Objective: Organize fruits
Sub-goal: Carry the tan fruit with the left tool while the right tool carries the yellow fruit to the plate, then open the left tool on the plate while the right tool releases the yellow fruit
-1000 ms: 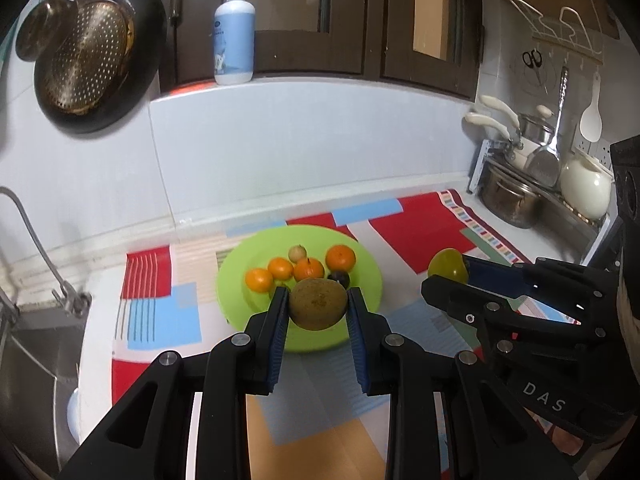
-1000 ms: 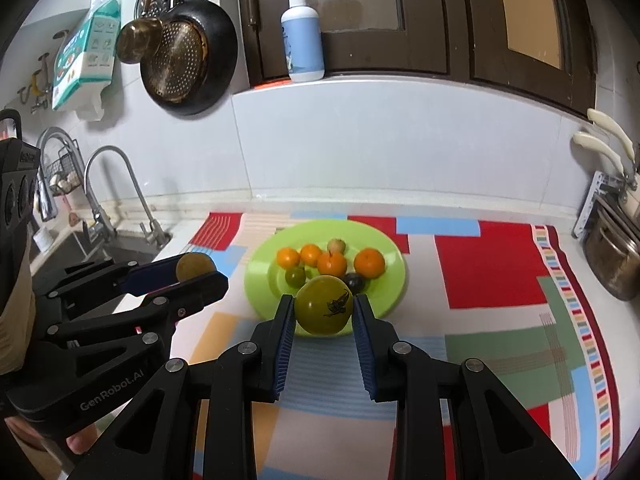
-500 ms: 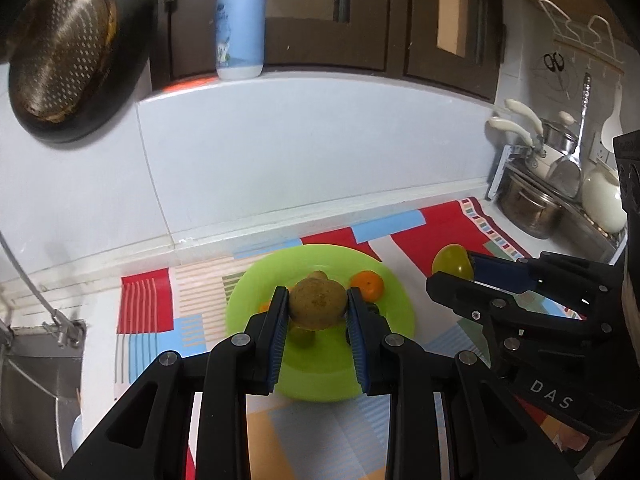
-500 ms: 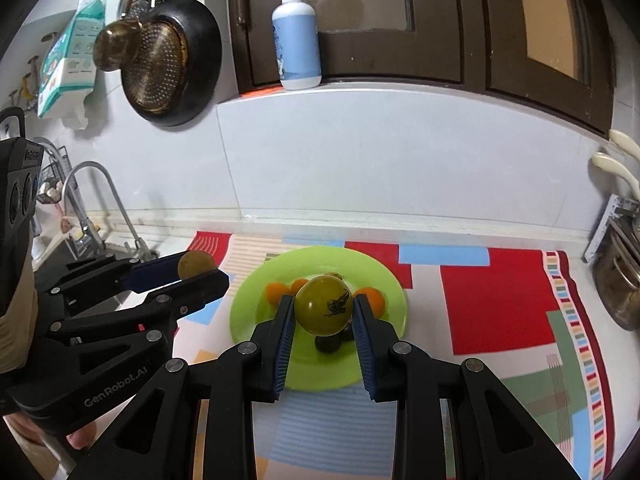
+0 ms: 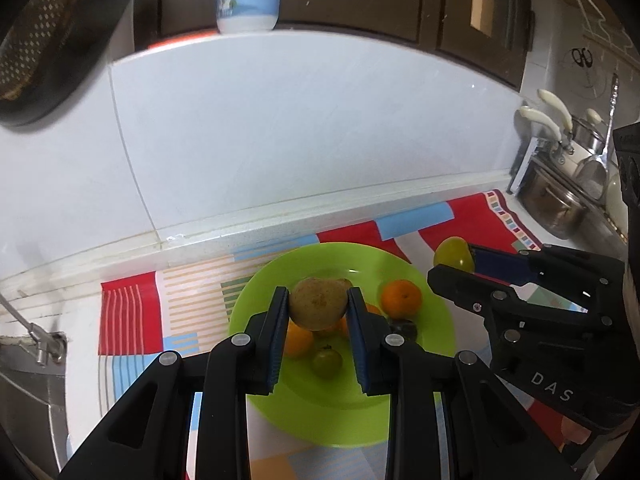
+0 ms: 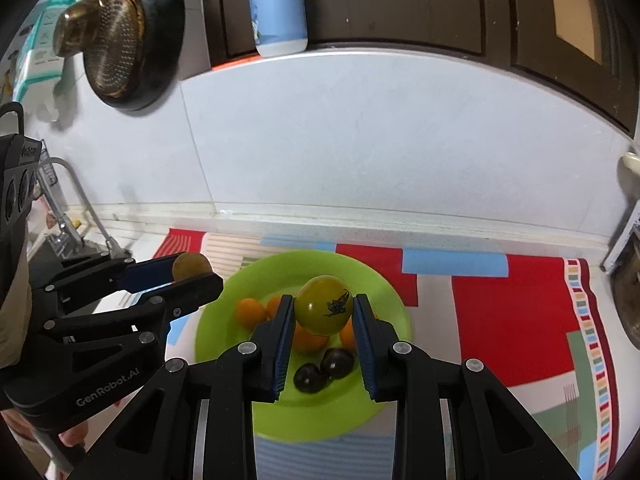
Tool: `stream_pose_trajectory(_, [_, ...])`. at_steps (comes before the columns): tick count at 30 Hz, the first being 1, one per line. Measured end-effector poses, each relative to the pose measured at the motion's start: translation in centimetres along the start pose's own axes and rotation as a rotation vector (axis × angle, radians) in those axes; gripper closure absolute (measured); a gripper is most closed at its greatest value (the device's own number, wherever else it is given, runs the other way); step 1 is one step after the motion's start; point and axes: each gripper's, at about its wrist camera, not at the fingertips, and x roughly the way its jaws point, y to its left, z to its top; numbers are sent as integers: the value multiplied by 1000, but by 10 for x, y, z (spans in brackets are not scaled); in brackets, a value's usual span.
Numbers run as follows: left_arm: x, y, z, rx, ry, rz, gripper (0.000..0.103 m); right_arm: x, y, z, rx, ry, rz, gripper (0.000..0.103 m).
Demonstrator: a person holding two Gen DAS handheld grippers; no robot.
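Fruit is clamped in both pairs of tongs above a lime-green plate (image 5: 436, 344) that sits on a patchwork mat (image 5: 128, 312) of red, blue and striped blocks, near the back edge of the bench where it meets the white tiled wall. The left tongs (image 5: 318, 308) are closed on a brown, rough-skinned fruit, a kiwi by the look of it (image 5: 318, 305), its sides pressed between the blue pads (image 5: 280, 332). The right tongs (image 6: 324, 312) are closed on a yellow-green tomato (image 6: 323, 309) with a dark dried calyx facing the camera. Both fruits are held clear of the plate, over its middle, with the right tongs' tomato toward the plate's right rim as the left wrist view shows it.

On the plate lie several small oranges (image 5: 401, 300), a small green fruit (image 5: 327, 363) toward the front, and two dark round fruits (image 6: 322, 370) touching each other. The oranges are bunched near the centre, partly hidden behind the held fruit.

At the left end of the bench a tap (image 6: 76, 216) stands over a sink. A blue pump bottle (image 6: 277, 8) stands on the ledge above the tiles, a dark pan with a strainer (image 6: 120, 36) hangs on the wall to its left, and steel pots (image 5: 560, 208) crowd the right end. Part of a hand (image 6: 74, 436) shows under the left tongs' grip.
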Motion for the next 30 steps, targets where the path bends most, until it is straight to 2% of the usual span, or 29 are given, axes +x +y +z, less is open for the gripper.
stream_pose_trajectory(17, [75, 17, 0, -3, 103, -3, 74, 74, -19, 3, 15, 100, 20, 73])
stream_pose_trajectory(28, [98, 20, -2, 4, 128, -12, 74, 100, -25, -1, 19, 141, 21, 73])
stream_pose_trajectory(30, [98, 21, -2, 3, 129, -19, 70, 103, -26, -2, 19, 148, 25, 73])
